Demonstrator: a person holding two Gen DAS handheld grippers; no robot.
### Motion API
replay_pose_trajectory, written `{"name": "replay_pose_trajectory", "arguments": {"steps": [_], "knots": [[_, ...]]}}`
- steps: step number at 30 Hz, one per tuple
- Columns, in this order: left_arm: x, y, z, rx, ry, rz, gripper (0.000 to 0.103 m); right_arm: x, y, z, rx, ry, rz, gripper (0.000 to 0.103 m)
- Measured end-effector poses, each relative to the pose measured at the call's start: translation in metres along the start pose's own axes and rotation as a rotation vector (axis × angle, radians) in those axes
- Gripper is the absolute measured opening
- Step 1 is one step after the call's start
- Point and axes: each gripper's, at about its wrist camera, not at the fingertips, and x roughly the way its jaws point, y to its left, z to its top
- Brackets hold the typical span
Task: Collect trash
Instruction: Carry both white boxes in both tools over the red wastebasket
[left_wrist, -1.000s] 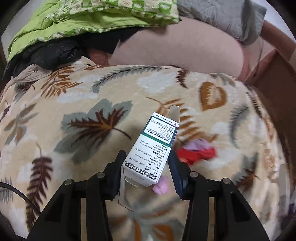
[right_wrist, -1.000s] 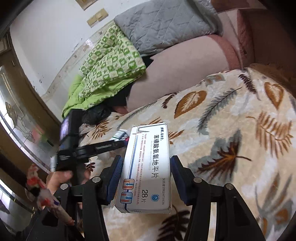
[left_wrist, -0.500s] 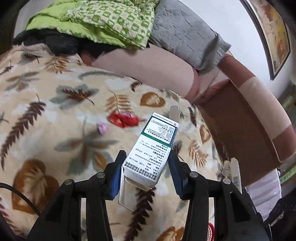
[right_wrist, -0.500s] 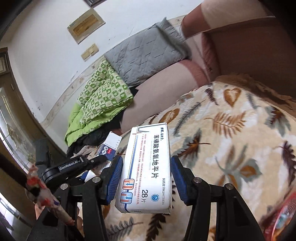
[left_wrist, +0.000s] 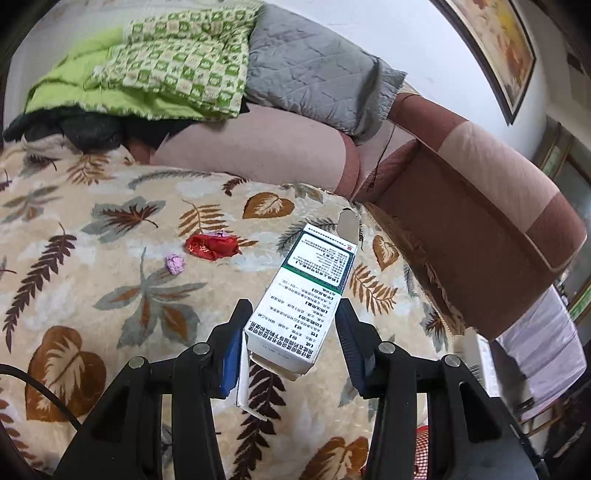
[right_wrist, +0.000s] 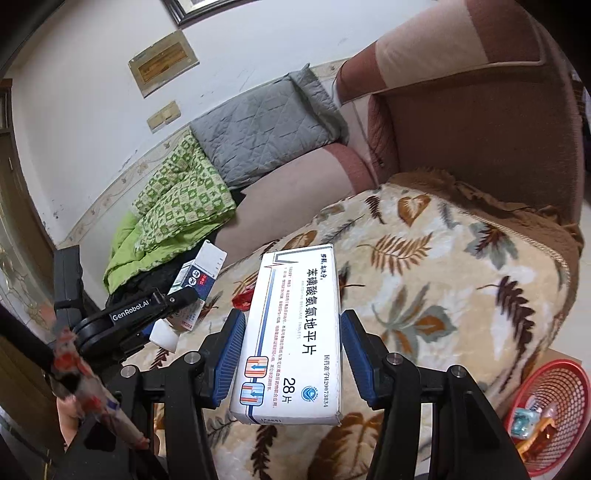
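Note:
My left gripper (left_wrist: 290, 328) is shut on a green-and-white medicine box (left_wrist: 306, 295) with open end flaps, held above the leaf-patterned blanket (left_wrist: 92, 288). My right gripper (right_wrist: 291, 339) is shut on a larger white medicine box (right_wrist: 295, 332) with blue and red markings. From the right wrist view the left gripper (right_wrist: 162, 306) with its box (right_wrist: 197, 280) shows at the left. A crumpled red wrapper (left_wrist: 210, 246) and a small pink paper ball (left_wrist: 174, 263) lie on the blanket. A red mesh basket (right_wrist: 543, 413) holding some trash stands on the floor at the lower right.
A brown and pink sofa armrest (left_wrist: 480, 221) rises right of the blanket. A green checked quilt (left_wrist: 159, 66) and a grey quilted pad (left_wrist: 314, 74) lie along the sofa back. A person's hand (right_wrist: 70, 410) and patterned sleeve show at the lower left.
Both grippers rose and swung right with their boxes still held. The armrest, the red wrapper farther off, and the red basket have come into view.

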Motion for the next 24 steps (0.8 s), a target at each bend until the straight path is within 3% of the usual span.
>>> {"name": "replay_pose_trajectory", "arguments": {"steps": [10, 24], "knots": [[-0.035, -0.051, -0.033, 0.158, -0.097, 0.024, 0.045, -0.052, -0.028, -0.002, 0.016, -0.061, -0.031, 0.058], [-0.085, -0.084, -0.076, 0.184, -0.099, -0.025, 0.045, -0.114, -0.049, -0.014, 0.013, -0.122, -0.048, 0.058]]}}
